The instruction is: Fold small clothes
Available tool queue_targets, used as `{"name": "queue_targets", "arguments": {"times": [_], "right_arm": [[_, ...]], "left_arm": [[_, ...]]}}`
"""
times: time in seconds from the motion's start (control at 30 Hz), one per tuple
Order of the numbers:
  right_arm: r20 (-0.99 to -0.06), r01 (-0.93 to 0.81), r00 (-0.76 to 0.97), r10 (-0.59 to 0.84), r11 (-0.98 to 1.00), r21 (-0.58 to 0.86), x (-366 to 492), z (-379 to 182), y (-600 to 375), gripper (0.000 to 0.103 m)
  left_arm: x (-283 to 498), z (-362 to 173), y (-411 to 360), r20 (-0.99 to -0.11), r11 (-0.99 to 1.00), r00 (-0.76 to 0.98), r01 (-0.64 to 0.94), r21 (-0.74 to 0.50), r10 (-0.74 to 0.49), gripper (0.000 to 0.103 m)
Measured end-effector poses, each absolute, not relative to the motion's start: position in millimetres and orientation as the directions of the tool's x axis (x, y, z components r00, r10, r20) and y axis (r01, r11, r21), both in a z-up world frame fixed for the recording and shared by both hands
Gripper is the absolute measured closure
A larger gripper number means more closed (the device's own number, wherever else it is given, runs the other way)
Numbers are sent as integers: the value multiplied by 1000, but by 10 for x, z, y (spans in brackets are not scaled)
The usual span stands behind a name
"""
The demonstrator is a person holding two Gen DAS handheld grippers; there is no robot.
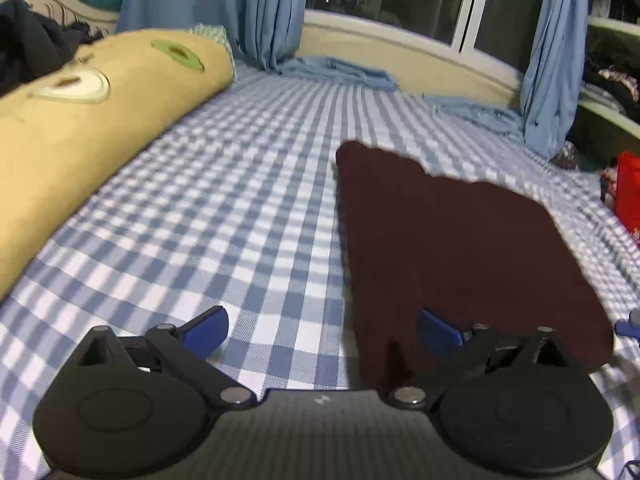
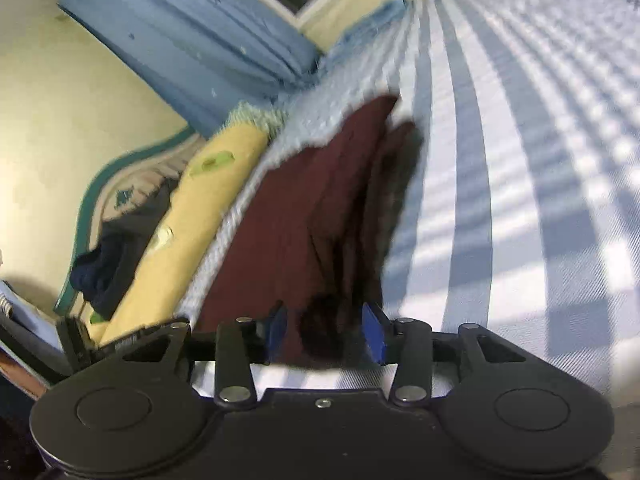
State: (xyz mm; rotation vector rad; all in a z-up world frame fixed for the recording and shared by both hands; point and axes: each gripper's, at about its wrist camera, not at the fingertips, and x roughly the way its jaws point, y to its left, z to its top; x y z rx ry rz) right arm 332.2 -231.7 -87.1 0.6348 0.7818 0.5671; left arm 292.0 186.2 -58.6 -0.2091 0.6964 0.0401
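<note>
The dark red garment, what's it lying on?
The dark red garment lies on the blue-and-white checked sheet, which shows all around it. Whatever is directly beneath the cloth is covered and cannot be seen.

The bedsheet (image 1: 248,208) is a blue and white check, gingham style. The garment (image 1: 460,248) lying on it is a plain dark maroon, no print at all. Along the side there's a mustard-yellow bolster (image 1: 80,128) with pale green and cream patches on it. Curtains (image 1: 276,8) are a flat light blue. Both grippers are black with bright blue pads (image 1: 206,330). Off at the right edge there's something red (image 1: 628,192), too cut off to tell what.
</note>
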Motion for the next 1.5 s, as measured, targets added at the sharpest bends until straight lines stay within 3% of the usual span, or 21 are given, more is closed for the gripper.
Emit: {"name": "queue_targets", "arguments": {"times": [0.13, 0.2, 0.37, 0.57, 0.8, 0.87, 1.03, 1.1, 1.2, 1.33, 1.5], "right_arm": [[-367, -331, 612, 701, 648, 686, 3325, -553, -2230, 55], [-350, -380, 594, 725, 636, 672, 3398, -505, -2079, 43], [-457, -366, 536, 710, 683, 632, 3622, -694, -1711, 39], [-546, -333, 503, 670, 733, 593, 3685, -758, -1718, 45], [-436, -417, 579, 689, 709, 568, 4089, -330, -1785, 18], [-432, -417, 558, 709, 689, 592, 4357, -438, -1753, 19], [-568, -383, 539, 622, 782, 493, 4638, -998, -1694, 23], [-537, -451, 551, 639, 769, 452, 4568, -1041, -1701, 23], [-536, -412, 545, 645, 763, 499, 4635, -913, -1693, 22], [-446, -405, 608, 657, 740, 537, 4846, -643, -1763, 21], [-450, -397, 587, 673, 724, 564, 5201, -626, -1601, 21]], "left_arm": [[2835, -415, 1782, -623, 974, 782, -112, -195, -35, 1], [2838, -357, 1698, -625, 975, 779, -89, -204, -59, 1], [2826, -298, 1451, -636, 985, 767, -30, -169, -86, 1], [2738, -257, 1322, -630, 992, 772, 1, -125, -80, 1], [2651, -199, 1254, -610, 987, 783, 25, -159, -118, 1], [2633, -189, 1235, -609, 988, 785, 27, -150, -114, 1], [2546, -201, 1252, -617, 991, 782, 15, -132, -94, 1], [2532, -219, 1278, -624, 991, 776, 11, -130, -90, 1], [2537, -215, 1302, -625, 992, 776, 3, -124, -80, 1], [2548, -187, 1312, -619, 990, 781, -3, -140, -85, 1], [2541, -147, 1263, -618, 992, 782, 6, -123, -82, 1]]}}
